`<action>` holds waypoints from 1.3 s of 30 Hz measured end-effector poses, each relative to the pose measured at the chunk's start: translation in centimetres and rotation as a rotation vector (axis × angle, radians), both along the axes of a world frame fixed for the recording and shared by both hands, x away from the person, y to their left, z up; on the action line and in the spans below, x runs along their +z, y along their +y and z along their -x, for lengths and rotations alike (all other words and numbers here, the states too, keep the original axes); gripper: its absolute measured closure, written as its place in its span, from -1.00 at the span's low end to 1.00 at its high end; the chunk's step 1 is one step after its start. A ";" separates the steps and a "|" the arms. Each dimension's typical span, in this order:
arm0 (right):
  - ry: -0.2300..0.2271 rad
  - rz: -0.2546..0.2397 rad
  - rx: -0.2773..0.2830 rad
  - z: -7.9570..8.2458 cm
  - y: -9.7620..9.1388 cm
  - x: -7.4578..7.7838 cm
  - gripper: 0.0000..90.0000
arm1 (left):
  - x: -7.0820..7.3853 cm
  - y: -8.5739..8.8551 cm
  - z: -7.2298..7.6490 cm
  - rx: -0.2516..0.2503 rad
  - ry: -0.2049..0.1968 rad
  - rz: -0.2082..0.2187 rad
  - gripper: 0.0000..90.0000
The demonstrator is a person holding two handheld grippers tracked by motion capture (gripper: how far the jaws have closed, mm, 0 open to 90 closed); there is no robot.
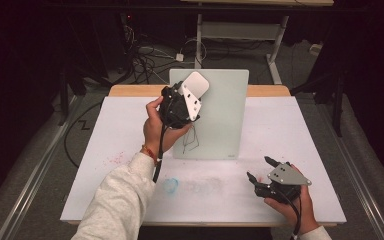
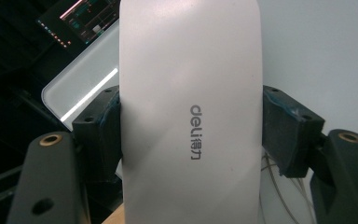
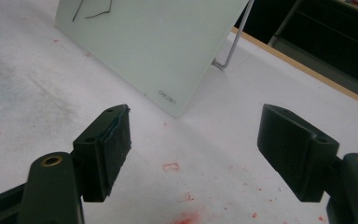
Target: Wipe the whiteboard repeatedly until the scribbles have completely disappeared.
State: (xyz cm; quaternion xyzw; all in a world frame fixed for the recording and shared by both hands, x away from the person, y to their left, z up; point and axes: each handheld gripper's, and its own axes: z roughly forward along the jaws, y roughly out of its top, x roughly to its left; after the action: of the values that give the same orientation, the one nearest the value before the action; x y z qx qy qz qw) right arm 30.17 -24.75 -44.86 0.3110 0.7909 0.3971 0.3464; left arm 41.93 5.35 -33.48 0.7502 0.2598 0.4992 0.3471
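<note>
Evidently the left gripper (image 2: 191, 140) clamped the smooth, light-looking white eraser (image 1: 196, 84) across its long sides against the glass board (image 1: 220, 125); the right gripper (image 3: 193, 154) sat wide open near the surface's (image 1: 130, 190) front right corner.

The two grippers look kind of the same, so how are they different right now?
The left gripper is shut on a white eraser; the right gripper is open with nothing between its jaws. The left gripper is raised in front of the glass board; the right gripper sits low over the white table, nearer the person. Both are black, have two jaws, and are each held in a hand.
</note>
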 end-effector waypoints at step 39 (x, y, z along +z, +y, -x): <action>0.010 0.020 0.013 0.0 0.5 -0.3 -0.41 | -9.4 0.2 3.3 -0.050 0.055 -0.124 -0.37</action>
State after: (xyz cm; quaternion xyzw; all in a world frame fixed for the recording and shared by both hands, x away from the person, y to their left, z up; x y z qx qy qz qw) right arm 30.19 -24.20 -45.19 0.3044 0.7985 0.3900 0.3430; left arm 38.68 5.55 -42.88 0.7901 0.2191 0.4844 0.3052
